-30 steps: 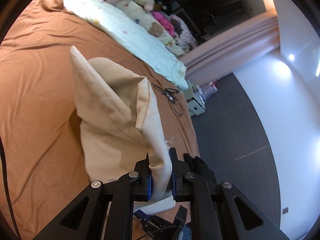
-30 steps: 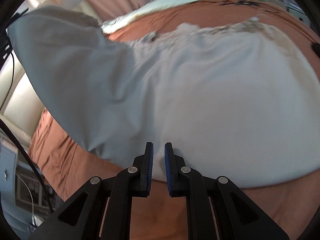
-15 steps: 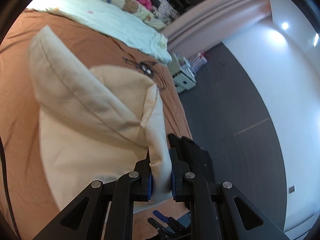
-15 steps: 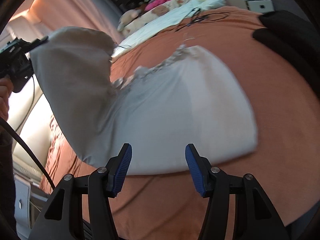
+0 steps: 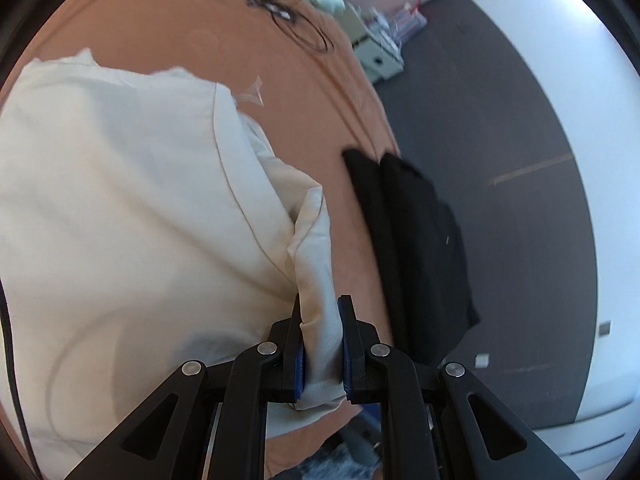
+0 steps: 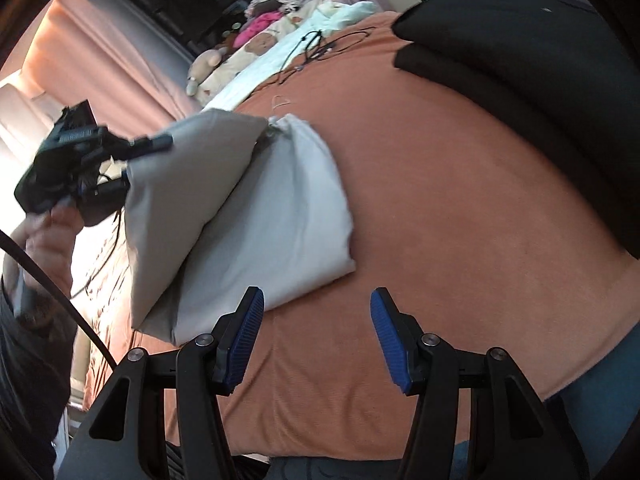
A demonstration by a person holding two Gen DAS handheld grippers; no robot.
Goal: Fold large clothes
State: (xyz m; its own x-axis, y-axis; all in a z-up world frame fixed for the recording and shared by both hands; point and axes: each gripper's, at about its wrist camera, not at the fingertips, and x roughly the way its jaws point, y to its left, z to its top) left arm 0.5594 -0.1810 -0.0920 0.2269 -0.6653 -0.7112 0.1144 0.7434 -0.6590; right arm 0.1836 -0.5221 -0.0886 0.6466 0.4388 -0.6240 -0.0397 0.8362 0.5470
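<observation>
1. We see the cream garment (image 5: 120, 208) lying on the bed (image 5: 312, 120), its long axis running away from us toward the pale quilt (image 6: 260, 76).
2. Our left tool (image 5: 320, 344) is clenched on a bunched corner of it, lifted off the bed.
3. Our right tool (image 6: 316, 340) hangs released over bare sheet, nothing between its pads.
4. Only the right view shows the raised flap and the left hand (image 6: 44, 232); both views show the black folded clothing (image 5: 416, 240).
</observation>
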